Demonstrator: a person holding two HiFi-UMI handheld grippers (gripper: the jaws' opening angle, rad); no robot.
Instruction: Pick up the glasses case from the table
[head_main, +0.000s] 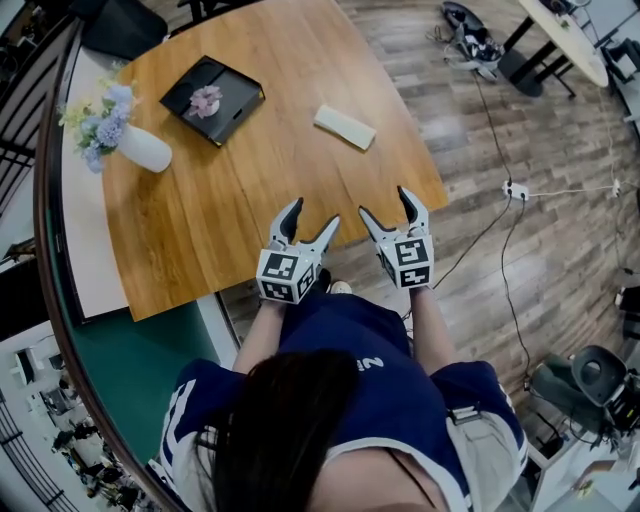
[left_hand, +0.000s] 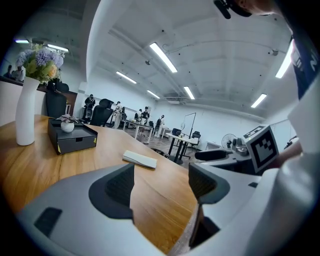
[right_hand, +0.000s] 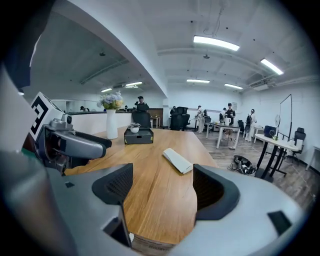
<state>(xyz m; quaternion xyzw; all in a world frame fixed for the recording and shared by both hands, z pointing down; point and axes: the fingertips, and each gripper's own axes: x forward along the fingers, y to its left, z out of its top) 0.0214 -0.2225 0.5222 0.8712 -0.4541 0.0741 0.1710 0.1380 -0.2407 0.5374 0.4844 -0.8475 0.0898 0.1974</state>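
The case (head_main: 344, 127), a pale, flat oblong, lies alone on the far right part of the table (head_main: 230, 230), close to its right edge and touching nothing else. To its left, a little farther off, sits a black box (head_main: 212, 98) with a small white pot (something pinkish in it) resting on top. Farther left again, at the table's left edge, a white vase (head_main: 143, 149) holds pale blue and yellow flowers. Well apart from the case, at the near edge of the table, the two tools are held side by side. The left hand-held gripper (head_main: 314, 213) has its jaws spread wide with only bare wood showing between them, and its own view has the case ahead, just left of the gap. The right hand-held gripper (head_main: 384, 203) is likewise wide open and empty; in its view the case lies ahead on the wood, roughly in line with the gap between the jaws but far short of being reached. Both point toward the far side of the table, tilted slightly down. To the right of the table, wood-plank floor (head_main: 540, 260) carries a trailing cable (head_main: 505, 235) and a white socket block (head_main: 515, 189). The gripper views show other desks and several people in the room beyond (too small to describe).
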